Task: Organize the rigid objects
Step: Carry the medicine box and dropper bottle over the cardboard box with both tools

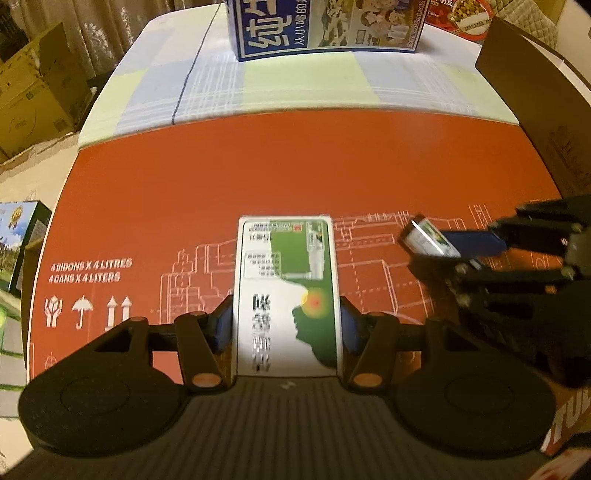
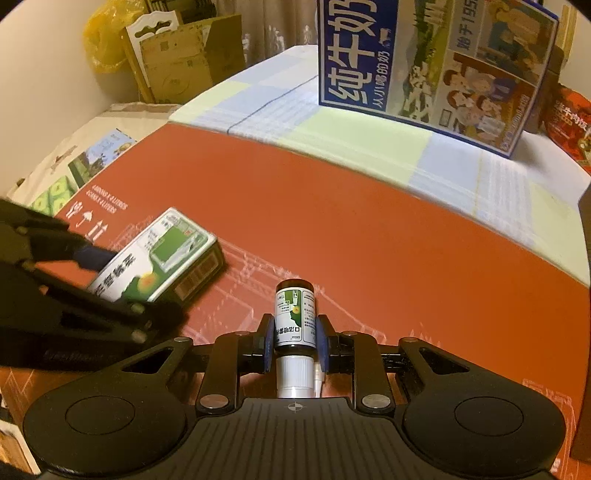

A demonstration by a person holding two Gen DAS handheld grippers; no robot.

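Red cardboard sheet (image 1: pixel 258 177) underneath everything, white line drawings and shipping marks printed across it. Over its near part, left gripper (image 1: pixel 286 325) clamped on a green-and-white box (image 1: pixel 286 291), blue pads pressing both long sides, jaws partly apart to the box's width, box pointing away toward the far edge of the sheet. To the right of that box and near it, also above the red sheet, right gripper (image 2: pixel 294 341) squeezed almost fully closed around a small dark spray bottle (image 2: pixel 294 319), pads on the labelled body, white cap (image 2: pixel 293 373) toward the camera, dark base pointing outward. Beyond the sheet's far edge, pale checked cloth (image 1: pixel 295 85), and on it a blue milk carton box (image 1: pixel 325 26) standing upright. Well off the sheet's left side, brown cardboard boxes (image 1: pixel 29 96) stacked by the curtain.
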